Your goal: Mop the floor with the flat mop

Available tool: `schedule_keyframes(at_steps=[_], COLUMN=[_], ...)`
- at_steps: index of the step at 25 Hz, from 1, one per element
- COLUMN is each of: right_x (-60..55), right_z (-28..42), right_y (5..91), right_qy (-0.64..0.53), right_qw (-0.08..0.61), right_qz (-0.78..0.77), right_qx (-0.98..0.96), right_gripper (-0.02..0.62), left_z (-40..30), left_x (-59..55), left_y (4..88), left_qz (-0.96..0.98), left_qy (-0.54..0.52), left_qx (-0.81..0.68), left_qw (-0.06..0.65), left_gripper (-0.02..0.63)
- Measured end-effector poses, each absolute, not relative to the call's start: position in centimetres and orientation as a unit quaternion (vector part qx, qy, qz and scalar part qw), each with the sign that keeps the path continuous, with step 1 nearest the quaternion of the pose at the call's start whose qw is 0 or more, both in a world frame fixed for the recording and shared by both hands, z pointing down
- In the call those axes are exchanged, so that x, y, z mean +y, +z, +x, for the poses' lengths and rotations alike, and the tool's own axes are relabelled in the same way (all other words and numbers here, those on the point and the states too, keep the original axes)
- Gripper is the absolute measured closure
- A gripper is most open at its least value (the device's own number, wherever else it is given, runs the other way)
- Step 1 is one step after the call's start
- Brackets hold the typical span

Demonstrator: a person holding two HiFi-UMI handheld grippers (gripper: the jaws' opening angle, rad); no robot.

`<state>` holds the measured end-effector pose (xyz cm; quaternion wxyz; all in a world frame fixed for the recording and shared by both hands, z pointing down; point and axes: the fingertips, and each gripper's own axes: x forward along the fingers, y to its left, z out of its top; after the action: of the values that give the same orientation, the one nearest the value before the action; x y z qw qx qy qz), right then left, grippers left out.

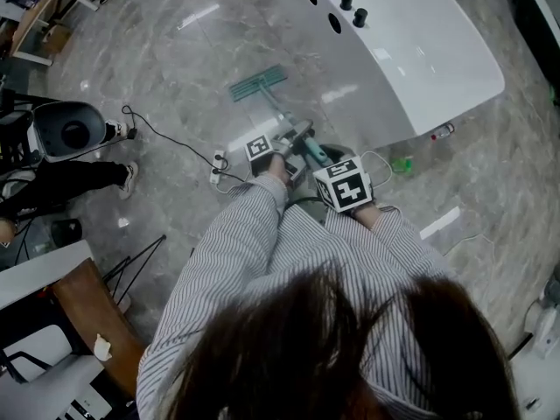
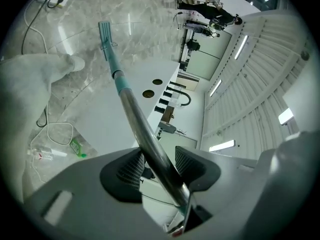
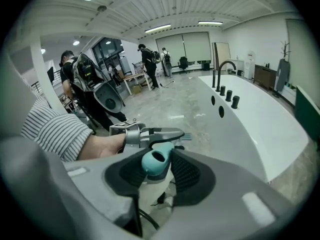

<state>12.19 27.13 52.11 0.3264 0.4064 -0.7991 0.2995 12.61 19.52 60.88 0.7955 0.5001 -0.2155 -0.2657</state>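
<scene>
The flat mop's teal head (image 1: pixel 257 83) lies on the grey marble floor ahead of me, its pole (image 1: pixel 285 121) running back to my hands. My left gripper (image 1: pixel 284 143) is shut on the metal pole (image 2: pixel 145 134), which passes between its ribbed pads (image 2: pixel 131 170); the mop head (image 2: pixel 104 33) shows far down the pole. My right gripper (image 1: pixel 325 166) is shut on the teal handle end (image 3: pixel 157 163) of the mop, and the left gripper (image 3: pixel 150 133) shows just beyond it.
A long white counter (image 1: pixel 411 42) with black taps (image 1: pixel 343 0) stands right of the mop. A power strip and cable (image 1: pixel 216 166) lie on the floor at left. A green bottle (image 1: pixel 402 164) lies under the counter's corner. A seated person's legs (image 1: pixel 61 182) are at left; people (image 3: pixel 150 64) stand far off.
</scene>
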Motion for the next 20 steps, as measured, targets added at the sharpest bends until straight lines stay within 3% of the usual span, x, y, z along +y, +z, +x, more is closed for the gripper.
schedule_keyframes(at_steps=[11, 20], right_x=[16.5, -3.9], right_z=[8.7, 0.4], right_y=[54.3, 54.7], right_qy=[0.292, 0.288], right_qw=[0.361, 0.36], right_qz=[0.369, 0.372], right_qx=[-0.805, -0.806], right_gripper=[0.462, 0.462], left_z=[9.0, 0.6], left_x=[8.5, -11.8], left_y=[62.9, 63.3], left_qz=[0.487, 0.472], left_qy=[-0.263, -0.288], left_qx=[-0.228, -0.225], left_qw=[0.801, 0.802], left_gripper=[0.422, 0.428])
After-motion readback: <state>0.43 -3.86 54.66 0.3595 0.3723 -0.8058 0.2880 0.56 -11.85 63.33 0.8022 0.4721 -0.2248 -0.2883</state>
